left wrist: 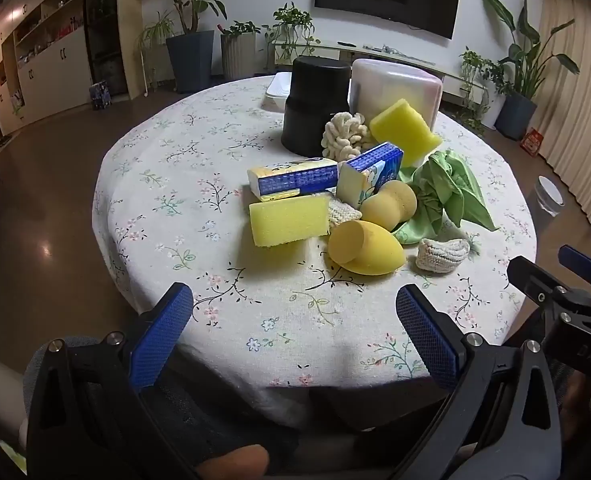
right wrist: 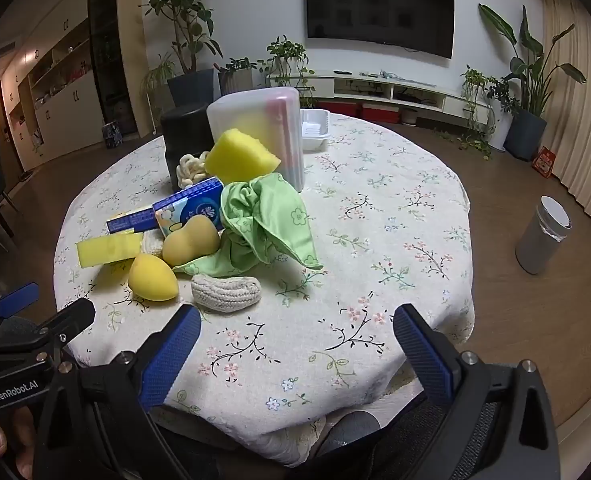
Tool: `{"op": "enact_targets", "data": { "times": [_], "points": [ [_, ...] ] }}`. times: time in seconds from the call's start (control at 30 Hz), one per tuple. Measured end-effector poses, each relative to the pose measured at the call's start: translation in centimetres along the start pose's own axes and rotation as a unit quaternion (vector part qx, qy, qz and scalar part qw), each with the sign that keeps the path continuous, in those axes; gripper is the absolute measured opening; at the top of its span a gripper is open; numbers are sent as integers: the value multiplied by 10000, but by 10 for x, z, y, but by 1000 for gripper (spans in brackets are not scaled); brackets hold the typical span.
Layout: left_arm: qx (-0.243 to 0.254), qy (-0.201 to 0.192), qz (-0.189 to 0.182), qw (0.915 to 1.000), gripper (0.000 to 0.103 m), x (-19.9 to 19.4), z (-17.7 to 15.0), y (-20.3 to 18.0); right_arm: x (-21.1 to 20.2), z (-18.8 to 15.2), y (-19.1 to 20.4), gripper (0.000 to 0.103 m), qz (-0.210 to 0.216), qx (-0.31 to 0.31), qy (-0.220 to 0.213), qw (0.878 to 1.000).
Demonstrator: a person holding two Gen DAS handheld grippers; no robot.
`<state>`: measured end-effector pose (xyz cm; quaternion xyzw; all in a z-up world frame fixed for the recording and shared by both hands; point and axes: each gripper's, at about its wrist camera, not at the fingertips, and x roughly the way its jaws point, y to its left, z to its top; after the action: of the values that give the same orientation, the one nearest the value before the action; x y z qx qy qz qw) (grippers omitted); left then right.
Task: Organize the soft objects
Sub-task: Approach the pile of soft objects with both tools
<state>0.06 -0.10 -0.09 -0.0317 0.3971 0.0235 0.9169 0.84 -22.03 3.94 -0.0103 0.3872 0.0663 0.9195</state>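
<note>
A pile of soft things lies mid-table: two yellow sponges point(left wrist: 289, 219) point(left wrist: 405, 129), two yellow makeup sponges point(left wrist: 365, 248) point(left wrist: 389, 204), two blue tissue packs point(left wrist: 295, 180) point(left wrist: 369, 172), a green cloth point(left wrist: 445, 196), a knitted white pad point(left wrist: 441, 254) and a cream knotted ball point(left wrist: 345, 136). My left gripper point(left wrist: 294, 306) is open and empty at the near table edge. My right gripper point(right wrist: 295, 330) is open and empty, just short of the knitted pad point(right wrist: 227, 292). The egg-shaped sponge point(right wrist: 153, 278) and green cloth point(right wrist: 265, 224) lie beyond it.
A black cylinder container point(left wrist: 315, 102) and a translucent lidded box point(left wrist: 397, 88) stand behind the pile, with a white tray point(left wrist: 277, 88) further back. The round table has a floral cloth point(left wrist: 183, 160). A grey bin point(right wrist: 543, 236) stands on the floor at right.
</note>
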Motion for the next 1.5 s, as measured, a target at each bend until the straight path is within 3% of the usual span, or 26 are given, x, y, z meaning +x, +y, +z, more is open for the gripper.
{"op": "enact_targets", "data": {
  "times": [0.97, 1.4, 1.5],
  "points": [
    [-51, 116, 1, 9999, 103, 9, -5, 3, 1, 3, 2, 99, -23, -52, -32, 10000],
    [-36, 239, 168, 9996, 103, 25, -2, 15, 12, 12, 0, 99, 246, -159, 25, 9996],
    [-107, 257, 42, 9996, 103, 30, 1, 22, 16, 14, 1, 99, 340, -170, 48, 9993]
  ]
}}
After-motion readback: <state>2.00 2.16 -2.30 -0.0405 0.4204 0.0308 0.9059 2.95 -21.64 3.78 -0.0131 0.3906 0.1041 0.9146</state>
